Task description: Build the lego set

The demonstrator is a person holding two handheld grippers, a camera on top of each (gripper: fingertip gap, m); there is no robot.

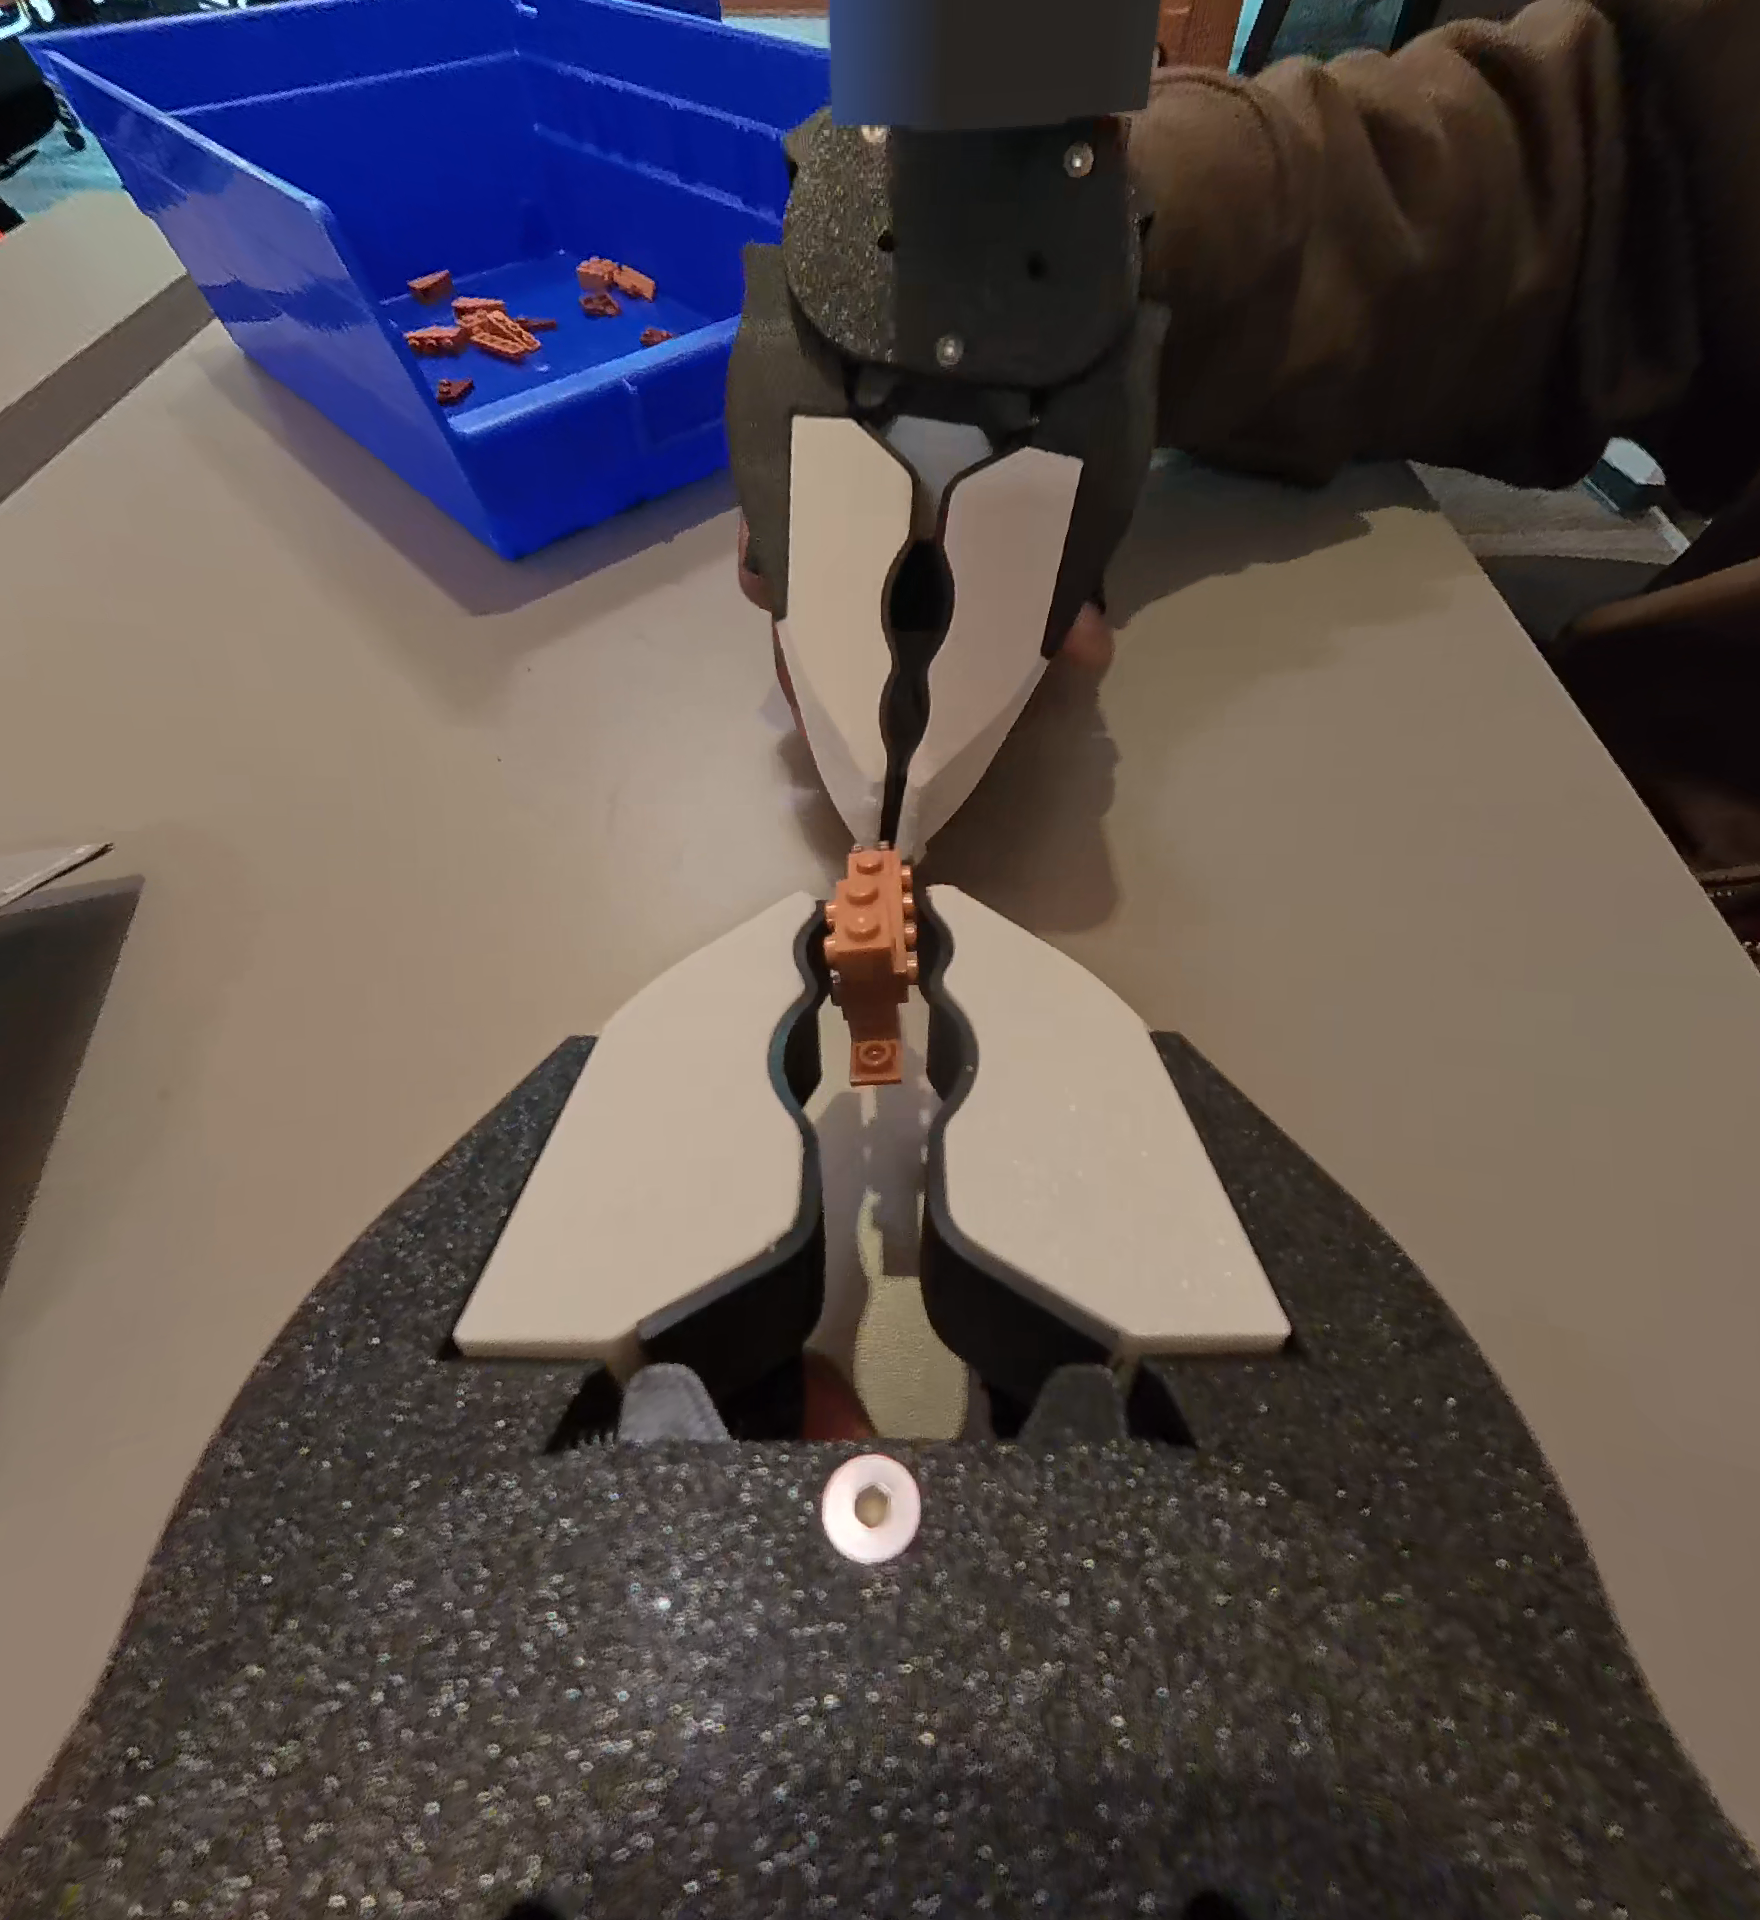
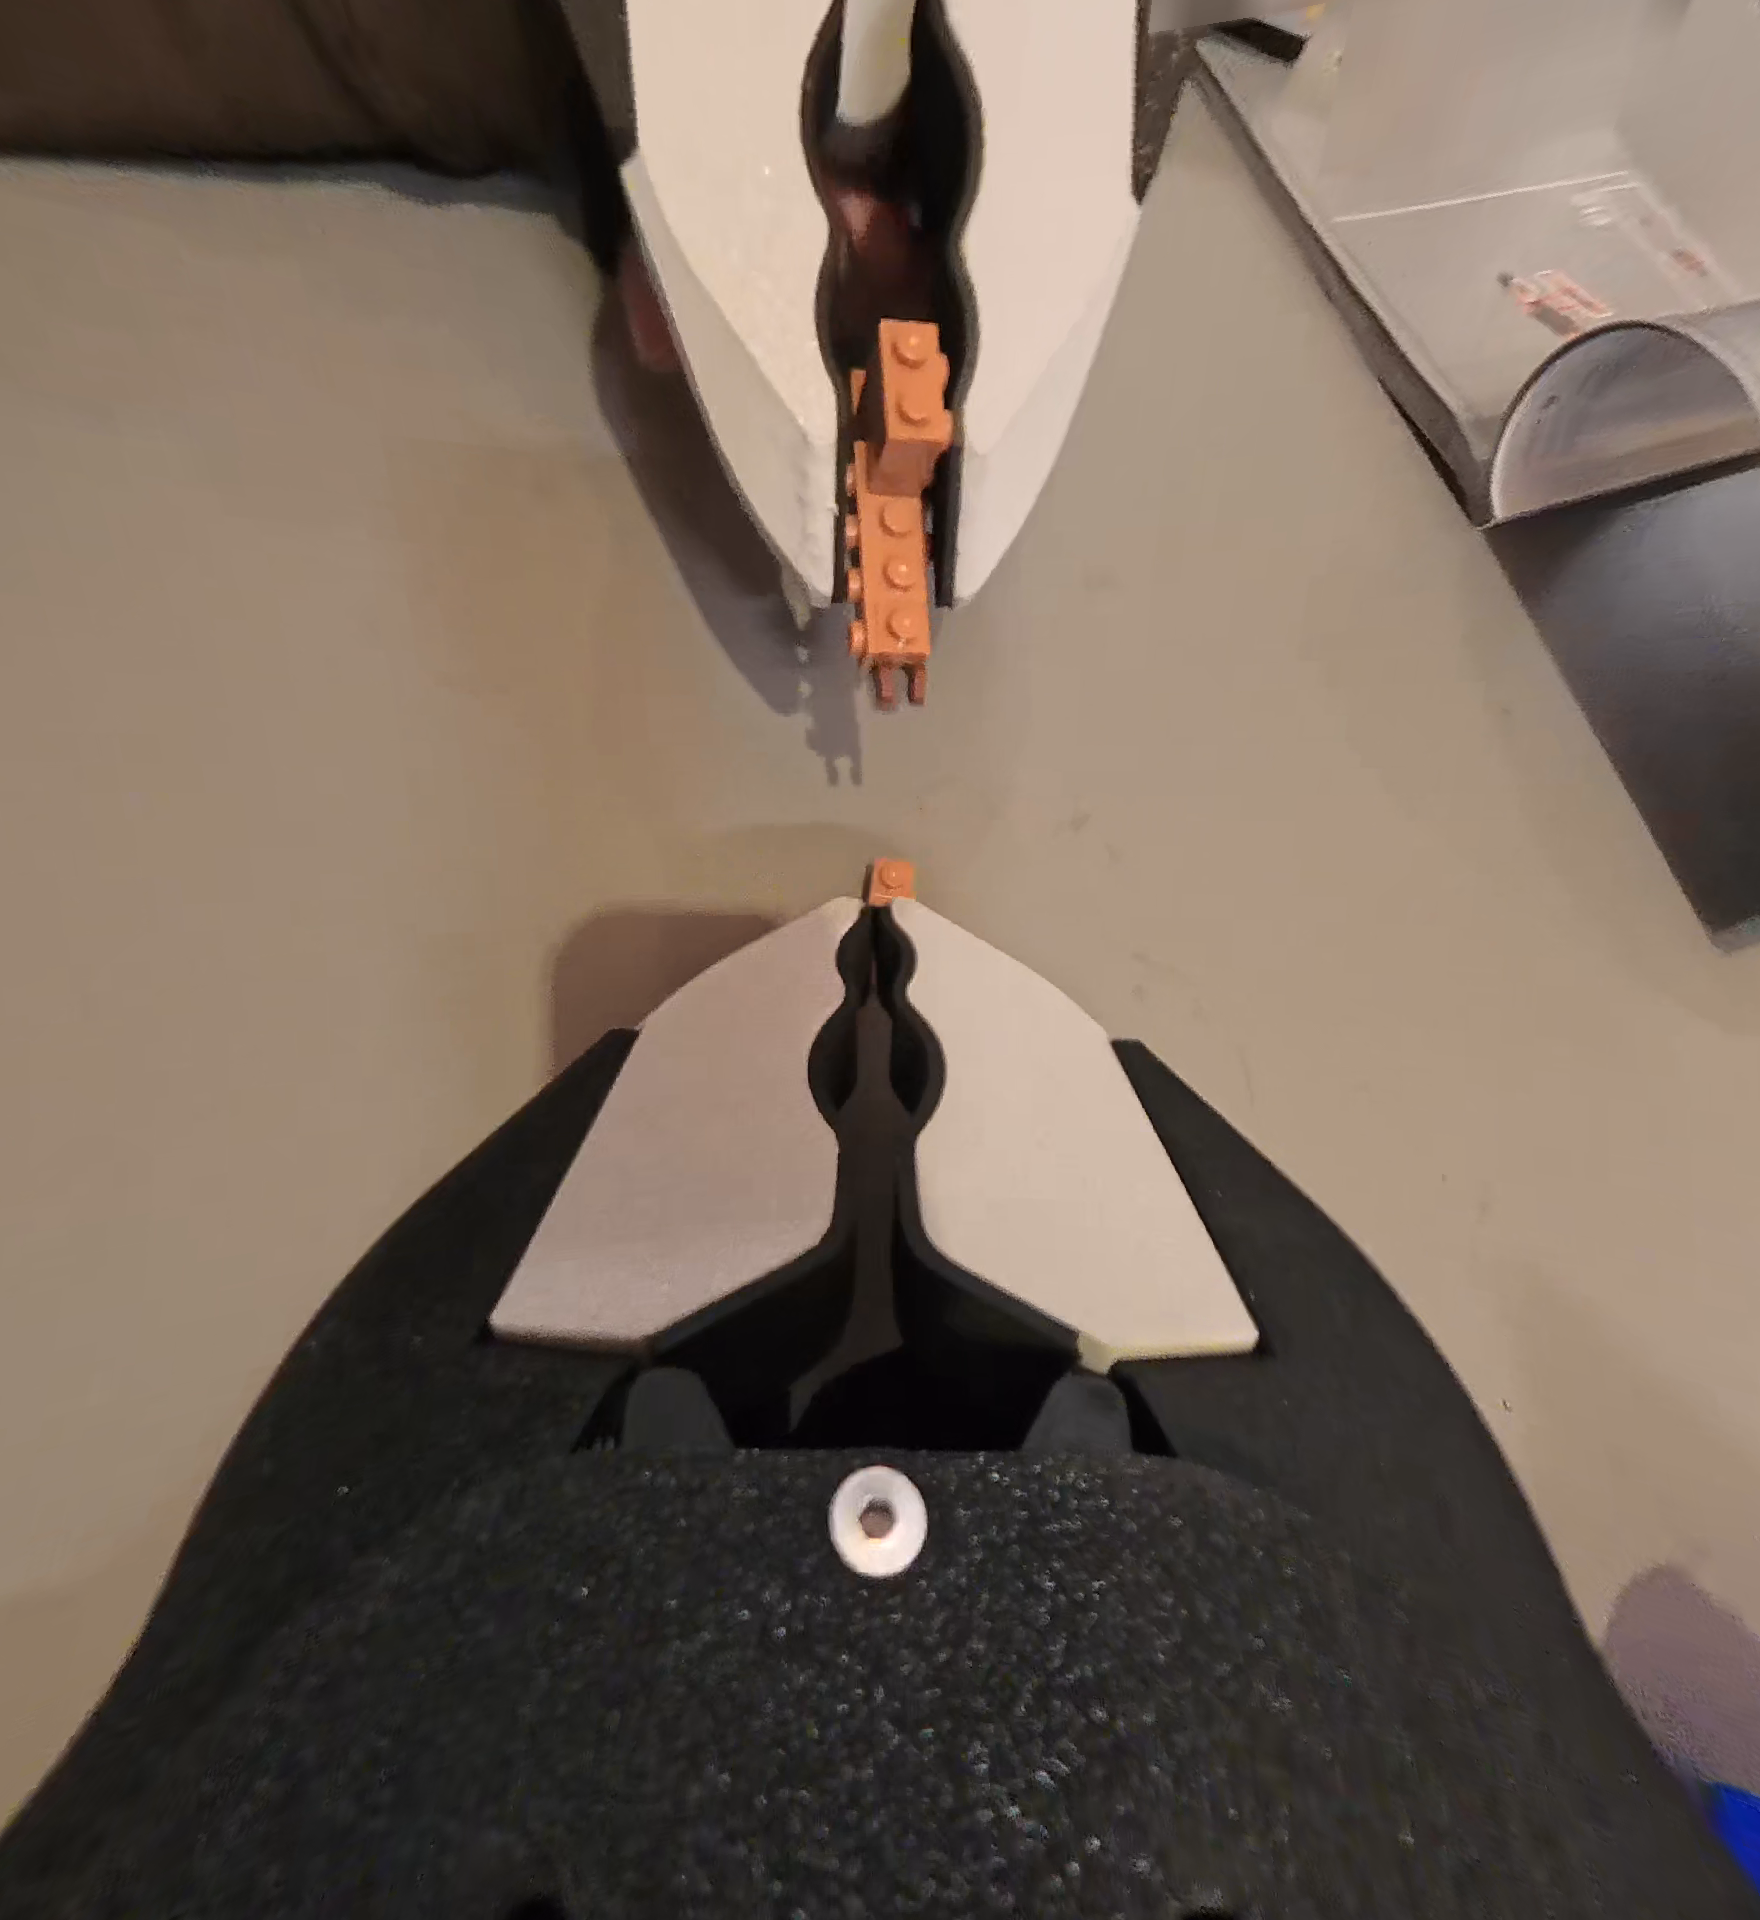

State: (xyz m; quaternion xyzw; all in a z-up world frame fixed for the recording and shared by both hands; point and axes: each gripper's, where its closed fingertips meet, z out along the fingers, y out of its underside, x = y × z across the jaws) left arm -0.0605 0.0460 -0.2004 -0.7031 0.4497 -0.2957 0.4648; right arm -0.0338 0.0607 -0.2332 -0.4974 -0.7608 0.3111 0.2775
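Note:
My left gripper (image 1: pixel 874 912) is shut on a brown lego assembly (image 1: pixel 868 940), a studded bar with a stem and a small plate hanging below it, held above the grey table (image 1: pixel 336 727). In the right wrist view the left gripper (image 2: pixel 881 608) comes in from the top with the assembly (image 2: pixel 891 530) between its fingers; two small prongs stick out of the assembly's near end. My right gripper (image 2: pixel 881 912) is shut, pinching a small one-stud brown lego piece (image 2: pixel 892 881) at its very tips, a short way from the assembly. In the left wrist view the right gripper (image 1: pixel 891 831) faces mine just beyond the assembly.
A blue bin (image 1: pixel 263 343) at the back left holds several loose brown pieces (image 1: pixel 502 327). A person's brown sleeve (image 1: pixel 1478 260) is behind the right gripper. A grey booklet with a curled page (image 2: pixel 1634 395) lies to the right in the right wrist view. My right fingertips sit around 5 cm from my left ones.

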